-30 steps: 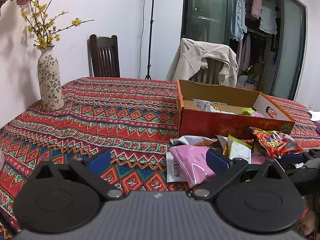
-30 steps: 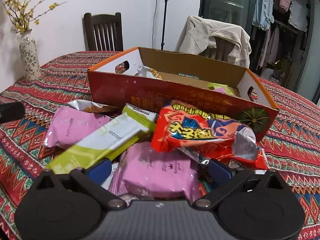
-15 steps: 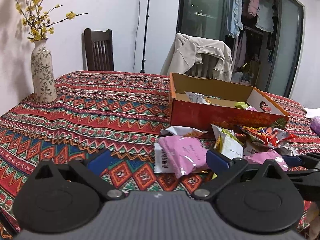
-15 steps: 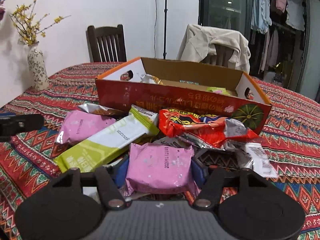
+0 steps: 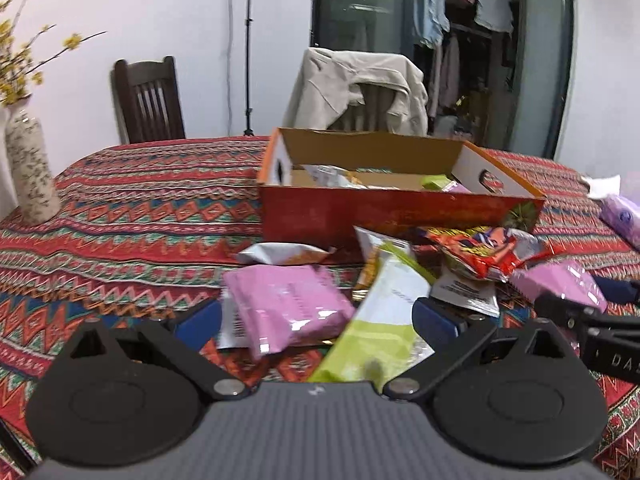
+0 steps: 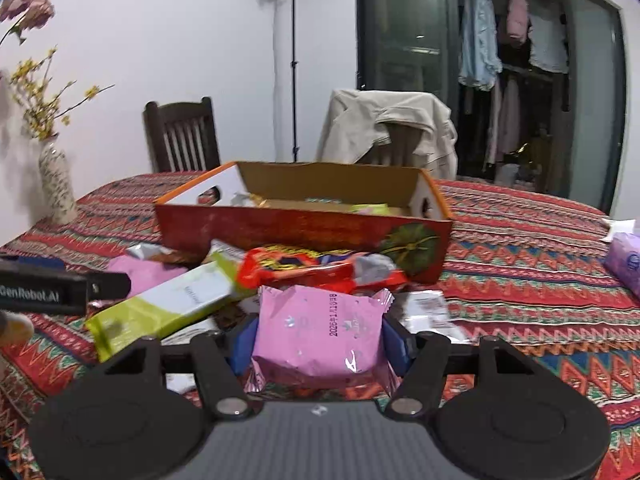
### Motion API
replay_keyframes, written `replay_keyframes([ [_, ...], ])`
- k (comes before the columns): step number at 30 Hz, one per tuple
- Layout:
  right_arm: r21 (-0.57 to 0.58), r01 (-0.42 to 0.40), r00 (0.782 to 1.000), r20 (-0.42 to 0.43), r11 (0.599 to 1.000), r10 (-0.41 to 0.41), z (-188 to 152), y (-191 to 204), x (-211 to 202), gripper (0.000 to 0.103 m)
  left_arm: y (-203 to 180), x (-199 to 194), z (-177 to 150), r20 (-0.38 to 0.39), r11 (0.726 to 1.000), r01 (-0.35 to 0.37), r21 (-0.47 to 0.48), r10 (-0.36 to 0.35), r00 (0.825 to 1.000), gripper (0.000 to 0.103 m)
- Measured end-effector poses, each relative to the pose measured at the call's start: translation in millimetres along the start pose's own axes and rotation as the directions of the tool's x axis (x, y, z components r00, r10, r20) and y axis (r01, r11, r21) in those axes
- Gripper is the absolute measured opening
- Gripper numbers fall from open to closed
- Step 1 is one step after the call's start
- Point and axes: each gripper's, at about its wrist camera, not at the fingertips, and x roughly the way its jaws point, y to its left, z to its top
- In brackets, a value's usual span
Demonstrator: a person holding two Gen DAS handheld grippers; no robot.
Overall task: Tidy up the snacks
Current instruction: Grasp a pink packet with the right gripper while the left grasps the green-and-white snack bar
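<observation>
My right gripper point(image 6: 318, 340) is shut on a pink snack packet point(image 6: 320, 332) and holds it above the table, in front of the red cardboard box point(image 6: 304, 228). My left gripper point(image 5: 318, 322) is open; a second pink packet point(image 5: 286, 304) and a green-and-white bar packet point(image 5: 384, 320) lie between its fingers. A red chip bag point(image 5: 488, 252) and a silver packet point(image 5: 280, 254) lie in the pile before the box point(image 5: 360, 212). The box holds a few snacks. The held pink packet also shows in the left wrist view point(image 5: 560, 284).
A patterned cloth point(image 5: 132, 208) covers the table. A flower vase point(image 5: 30, 176) stands at the far left. A purple tissue pack point(image 6: 626, 260) lies at the right. Two chairs stand behind the table, one with a beige jacket point(image 6: 392, 128).
My right gripper has closed on the pink packet and lifted it off the pile. My left gripper has moved right and forward, over the pink and green packets.
</observation>
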Motion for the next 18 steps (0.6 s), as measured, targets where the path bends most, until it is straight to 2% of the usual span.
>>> replay_keyframes([
  [3,-0.001,0.017,1.000,0.019,1.000,-0.017,-2.0,-7.2,1.8,0.063,-14.6,9.3,-0.6,-0.012,0.999,0.002,0.041,-0.002,1.000,0.103],
  [8,0.020,0.001,0.999,0.032,1.000,-0.001,-7.7,-15.0,6.4,0.063,-30.3,26.3,-5.3,-0.052,0.997,0.000,0.075,0.004,0.999,0.101],
  [12,0.001,-0.012,0.999,0.049,1.000,0.012,-10.5,-12.4,6.0,0.063,-36.9,30.8,-8.2,-0.054,0.995,-0.003,0.100,0.009,0.998,0.087],
  [18,0.011,-0.035,0.999,0.036,0.999,0.035,-11.4,-12.0,7.9,0.063,-44.1,32.6,-8.2,-0.055,0.993,0.012,0.120,-0.006,0.998,0.076],
])
